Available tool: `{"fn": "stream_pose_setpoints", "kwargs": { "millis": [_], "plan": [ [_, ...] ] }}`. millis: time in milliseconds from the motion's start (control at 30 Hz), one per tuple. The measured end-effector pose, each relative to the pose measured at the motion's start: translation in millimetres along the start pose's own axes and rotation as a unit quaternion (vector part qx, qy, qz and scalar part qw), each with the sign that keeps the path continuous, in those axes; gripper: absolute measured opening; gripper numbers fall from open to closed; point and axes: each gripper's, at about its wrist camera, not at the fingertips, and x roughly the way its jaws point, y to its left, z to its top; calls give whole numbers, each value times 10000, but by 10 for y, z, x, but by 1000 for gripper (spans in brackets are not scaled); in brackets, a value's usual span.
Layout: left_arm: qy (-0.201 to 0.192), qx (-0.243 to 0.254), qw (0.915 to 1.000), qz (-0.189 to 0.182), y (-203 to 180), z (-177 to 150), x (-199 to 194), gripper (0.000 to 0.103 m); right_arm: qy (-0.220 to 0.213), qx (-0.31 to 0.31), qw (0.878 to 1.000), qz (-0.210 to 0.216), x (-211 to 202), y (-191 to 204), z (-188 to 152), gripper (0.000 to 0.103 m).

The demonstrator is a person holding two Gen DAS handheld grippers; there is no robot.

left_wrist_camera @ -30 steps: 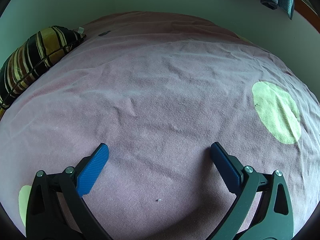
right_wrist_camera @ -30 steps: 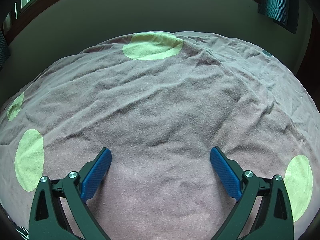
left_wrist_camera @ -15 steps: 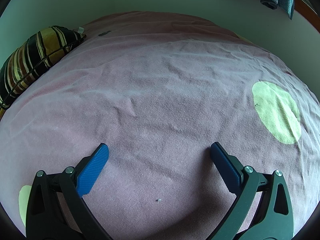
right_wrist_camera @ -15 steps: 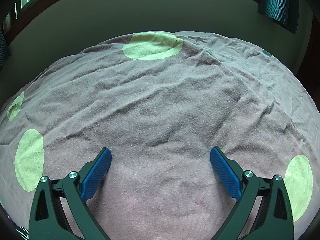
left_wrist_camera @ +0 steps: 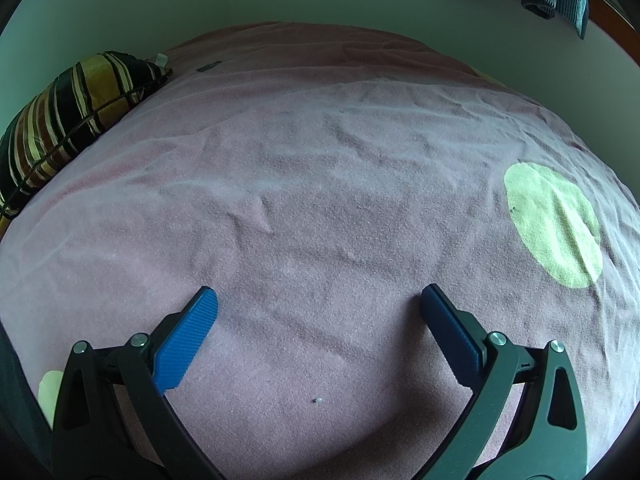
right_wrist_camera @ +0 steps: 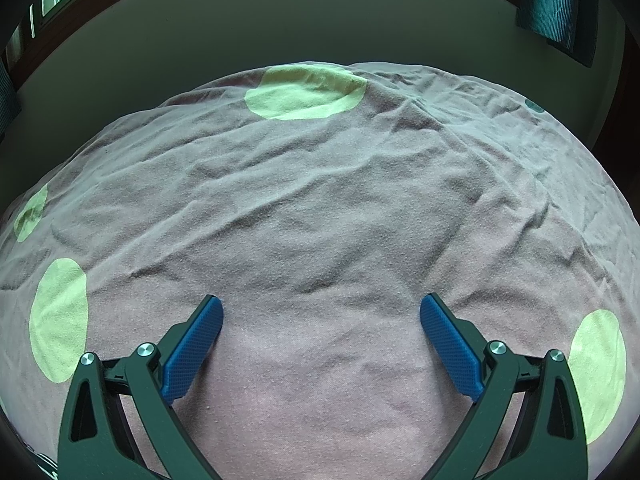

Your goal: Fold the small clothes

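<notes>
Across both frames lay a pink bedspread (left_wrist_camera: pixel 320 200) with pale green dots (left_wrist_camera: pixel 552 224). Left gripper (left_wrist_camera: pixel 316 300) and right gripper (right_wrist_camera: pixel 320 308): jaws spread wide, holding nothing. Striped pillow (left_wrist_camera: pixel 68 120), upper left. Small clothes: none visible; orientation undeterminable.

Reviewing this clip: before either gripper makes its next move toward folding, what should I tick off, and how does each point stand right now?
1. Left gripper open, nothing between its fingers: ok.
2. Right gripper open, nothing held: ok.
3. A small garment to fold in view: not ok; both wrist views show only the pink bedspread with pale green dots.
4. Striped pillow away from the fingers: ok.
5. Bedspread flat enough to fold on: ok, shallow wrinkles only.
6. Grippers touching the bedspread: cannot tell.
</notes>
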Motion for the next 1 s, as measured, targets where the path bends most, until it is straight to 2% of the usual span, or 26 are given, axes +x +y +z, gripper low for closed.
{"fn": "stream_pose_setpoints", "kwargs": {
  "millis": [600,900,1000],
  "plan": [
    [13,12,10000,51,-88,-38,61,101,1,-5,10000,40,35,-2,-48,99],
    [47,124,9995,272,-408,250,227,101,62,55,10000,-29,226,30,176,99],
    [64,216,9996,182,-550,413,368,101,25,100,9999,-116,282,41,210,99]
  ]
}}
